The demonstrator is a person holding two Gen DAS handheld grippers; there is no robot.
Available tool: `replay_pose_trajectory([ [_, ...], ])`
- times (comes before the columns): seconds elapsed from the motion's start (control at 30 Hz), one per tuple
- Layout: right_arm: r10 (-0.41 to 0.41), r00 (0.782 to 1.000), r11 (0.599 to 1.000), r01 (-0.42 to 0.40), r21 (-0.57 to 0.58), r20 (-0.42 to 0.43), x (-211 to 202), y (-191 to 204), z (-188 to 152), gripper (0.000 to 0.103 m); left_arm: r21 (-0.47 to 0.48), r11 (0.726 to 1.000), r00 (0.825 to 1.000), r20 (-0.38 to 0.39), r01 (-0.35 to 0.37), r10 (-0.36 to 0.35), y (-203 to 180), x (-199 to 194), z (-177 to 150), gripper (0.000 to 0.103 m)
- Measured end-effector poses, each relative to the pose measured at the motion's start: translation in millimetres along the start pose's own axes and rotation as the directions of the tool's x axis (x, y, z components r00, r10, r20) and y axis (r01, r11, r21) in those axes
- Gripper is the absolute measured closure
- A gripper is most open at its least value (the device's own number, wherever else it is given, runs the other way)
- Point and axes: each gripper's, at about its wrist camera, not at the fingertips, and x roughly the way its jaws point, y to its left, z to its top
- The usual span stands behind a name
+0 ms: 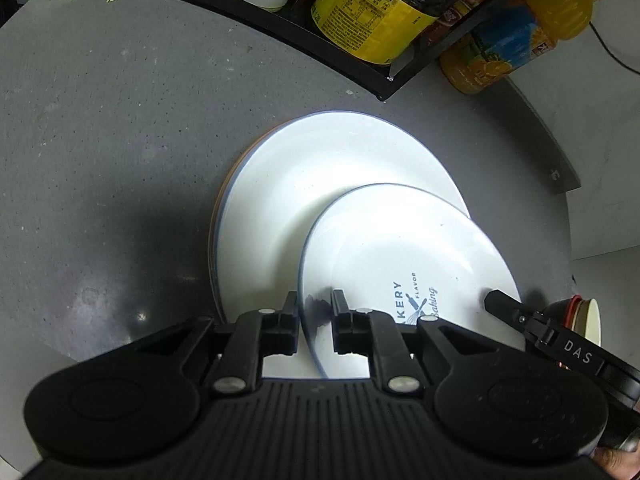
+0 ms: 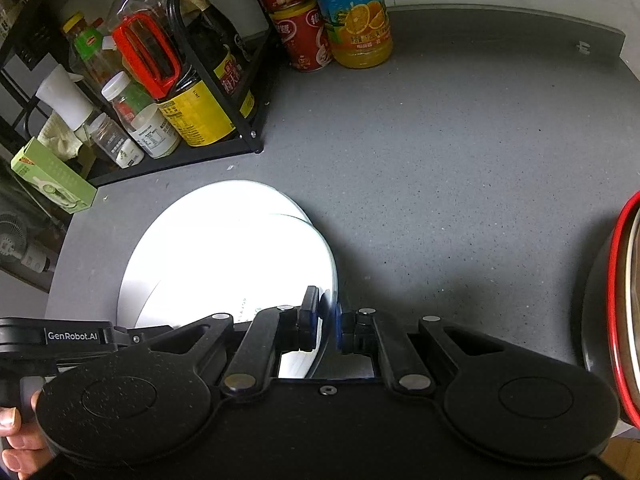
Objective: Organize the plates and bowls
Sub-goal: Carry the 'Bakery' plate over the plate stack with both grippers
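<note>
Both grippers are pinching the small printed plate [image 1: 404,264] by opposite rims: the left gripper [image 1: 315,304] near its blue edge, the right gripper [image 2: 328,312] likewise. The plate is tilting over the stacked larger plates [image 1: 320,168] (blown out white) on the grey counter [image 1: 120,140].

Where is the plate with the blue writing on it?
In the left wrist view the small plate sits low and right of centre, over the bigger white plate, its rim between the fingers of the left gripper and right gripper.
</note>
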Motion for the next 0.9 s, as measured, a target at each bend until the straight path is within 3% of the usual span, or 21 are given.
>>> replay_pose_trajectory([
  [0.17, 0.007, 1.000, 1.000, -0.007, 0.004, 0.016, 0, 0, 2, 0.096, 0.026, 0.999, 0.999, 0.001, -0.043, 0.043, -2, -5, 1, 0.090],
  [0.37, -0.001, 1.000, 1.000, 0.001, 0.002, 0.003, 6, 4, 6, 0.095, 0.065, 0.996, 0.996, 0.066, -0.062, 0.058, -7, -28, 14, 0.090],
  [0.47, -0.004, 1.000, 1.000, 0.004, -0.002, -0.002, 7, 4, 6, 0.094, 0.065, 0.995, 0.993, 0.097, -0.081, 0.075, -9, -41, 22, 0.072],
  [0.53, -0.003, 1.000, 1.000, 0.003, 0.001, -0.001, 8, 4, 6, 0.094, 0.066, 0.995, 0.989, 0.132, -0.081, 0.072, -9, -49, 23, 0.047],
  [0.6, -0.006, 1.000, 1.000, 0.006, 0.005, 0.001, 10, 3, 6, 0.093, 0.076, 0.993, 0.985, 0.151, -0.093, 0.080, -11, -51, 24, 0.035],
  [0.9, -0.008, 1.000, 1.000, 0.008, -0.027, -0.025, 21, 8, 3, 0.091, 0.059, 0.984, 0.984, 0.059, -0.169, 0.166, 0, -17, 13, 0.032],
])
